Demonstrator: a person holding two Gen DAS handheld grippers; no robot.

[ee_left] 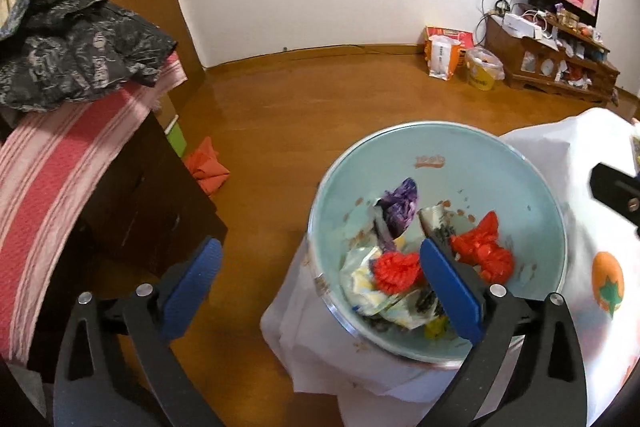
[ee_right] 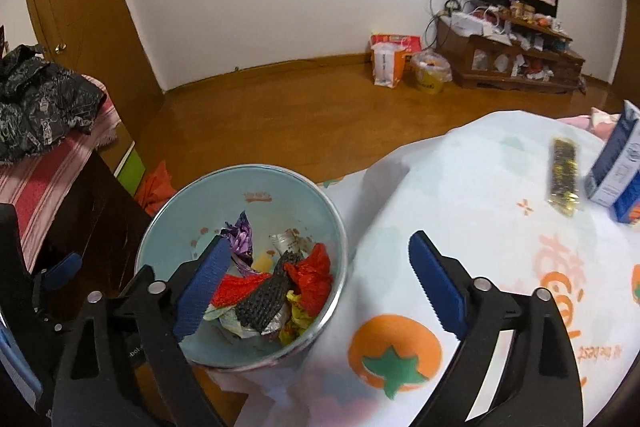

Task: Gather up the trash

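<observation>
Both grippers spread wide, tilted downward

The left gripper (ee_left: 320, 281), black-armed with blue ribbed pads, has its jaws far apart with nothing between the pads. The right gripper (ee_right: 316, 277), of the same build, stands equally wide and grips nothing. Both point forward and downward at a steep slant.

Blue carton (ee_right: 618, 171) cut by the right edge — print unreadable.

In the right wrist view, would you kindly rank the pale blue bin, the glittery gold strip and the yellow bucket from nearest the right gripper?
1. Pale blue bin, beside the right gripper, left.
2. Glittery gold strip, on the tablecloth, right.
3. Yellow bucket, by the far wall.
</observation>
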